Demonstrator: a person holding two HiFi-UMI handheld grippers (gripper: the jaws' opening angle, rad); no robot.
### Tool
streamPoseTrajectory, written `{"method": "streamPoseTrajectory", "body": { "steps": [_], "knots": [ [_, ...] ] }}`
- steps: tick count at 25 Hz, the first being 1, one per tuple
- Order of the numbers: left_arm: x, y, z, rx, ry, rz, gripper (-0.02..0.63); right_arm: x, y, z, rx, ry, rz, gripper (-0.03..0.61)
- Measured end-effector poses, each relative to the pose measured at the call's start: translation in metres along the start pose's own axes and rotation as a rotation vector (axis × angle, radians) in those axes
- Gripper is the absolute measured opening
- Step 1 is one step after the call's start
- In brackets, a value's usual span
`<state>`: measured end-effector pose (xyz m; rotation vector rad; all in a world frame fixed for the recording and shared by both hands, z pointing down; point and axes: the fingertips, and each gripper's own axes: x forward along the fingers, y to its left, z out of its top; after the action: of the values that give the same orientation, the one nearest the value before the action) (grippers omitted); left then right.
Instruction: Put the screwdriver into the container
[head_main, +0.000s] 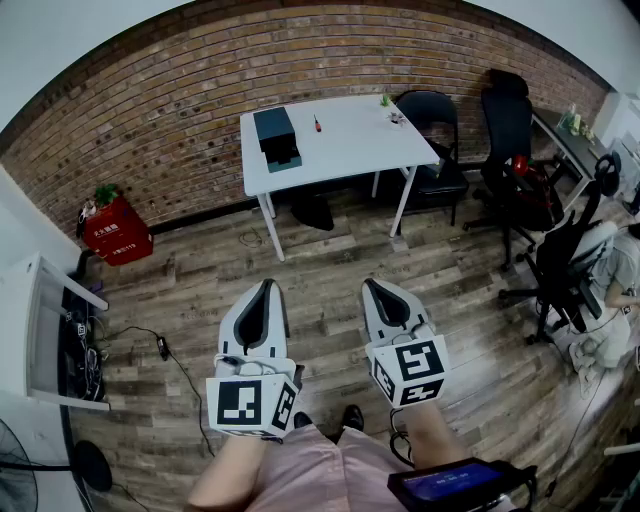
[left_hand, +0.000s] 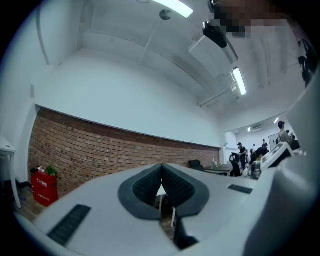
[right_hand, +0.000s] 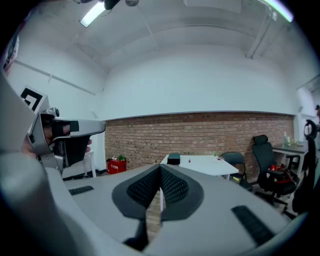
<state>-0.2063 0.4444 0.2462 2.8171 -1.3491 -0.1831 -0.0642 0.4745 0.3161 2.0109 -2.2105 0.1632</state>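
A small red-handled screwdriver (head_main: 317, 124) lies on the white table (head_main: 350, 145) across the room. Just left of it on the same table stands a dark teal box-shaped container (head_main: 275, 138). Both grippers are held low in front of me over the wooden floor, far from the table. The left gripper (head_main: 267, 286) is shut with nothing between its pads. The right gripper (head_main: 371, 285) is shut and empty too. In the right gripper view the container (right_hand: 173, 158) and the screwdriver (right_hand: 189, 160) show small beyond the closed fingertips (right_hand: 160, 170). The left gripper's closed tips (left_hand: 161, 170) point toward the brick wall.
A red crate (head_main: 117, 232) with a plant stands at the left by the brick wall. Black chairs (head_main: 437, 150) stand right of the table, and office chairs (head_main: 560, 262) at the right side. A white shelf (head_main: 45, 330) and floor cables (head_main: 160, 345) lie at the left.
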Motion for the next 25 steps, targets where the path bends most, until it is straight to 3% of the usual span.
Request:
{"method": "streamPoseTrajectory", "body": {
  "steps": [8,10,11,19,25],
  "knots": [
    [-0.003,-0.013,-0.008,0.005,0.014,0.012,0.012,-0.008,-0.013,-0.005,-0.003,-0.014,-0.026,0.002],
    [-0.003,-0.018,-0.011,0.004,0.019,0.017,0.012,-0.008,-0.018,-0.007,-0.013,-0.006,-0.018,0.165],
    [-0.002,-0.021,-0.012,0.005,0.022,0.021,0.012,-0.009,-0.021,-0.009,-0.014,-0.003,-0.013,0.173],
    [0.005,-0.038,-0.025,0.001,0.049,0.071,0.012,-0.009,-0.06,-0.012,-0.029,-0.007,-0.021,0.16],
    [0.024,-0.022,-0.038,-0.019,0.068,0.096,0.012,0.014,-0.073,-0.014,-0.025,0.01,-0.019,0.149]
  ]
}}
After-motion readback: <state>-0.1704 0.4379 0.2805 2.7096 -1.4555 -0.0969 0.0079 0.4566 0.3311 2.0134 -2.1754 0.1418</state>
